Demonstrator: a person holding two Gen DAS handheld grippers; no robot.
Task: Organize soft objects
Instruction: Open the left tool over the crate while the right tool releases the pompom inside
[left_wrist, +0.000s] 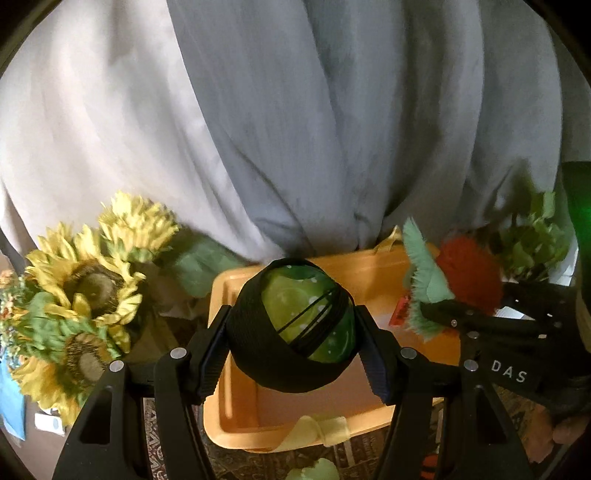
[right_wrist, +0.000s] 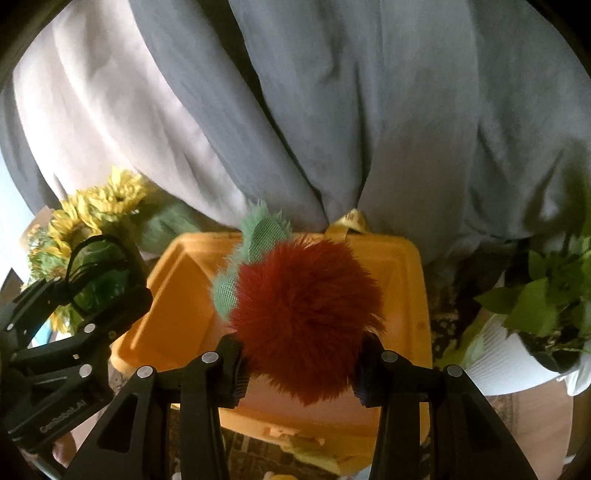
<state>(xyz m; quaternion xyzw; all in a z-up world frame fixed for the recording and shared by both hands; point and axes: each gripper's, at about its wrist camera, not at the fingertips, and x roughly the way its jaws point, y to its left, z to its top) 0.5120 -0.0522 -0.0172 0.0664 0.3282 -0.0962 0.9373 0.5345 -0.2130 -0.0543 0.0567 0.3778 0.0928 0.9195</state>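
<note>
My left gripper is shut on a green ball wrapped in a black band and cords. It hangs over the open orange bin, whose floor shows bare below. In the right wrist view my right gripper is shut on a red fuzzy plush with green leaves, held above the same orange bin. Each gripper shows in the other's view: the right gripper with the red plush at right, the left gripper with the green ball at left.
Grey and beige curtains hang right behind the bin. Artificial sunflowers stand to its left, and a leafy plant in a white pot stands to its right. A patterned rug lies under the bin, which has yellow strap handles.
</note>
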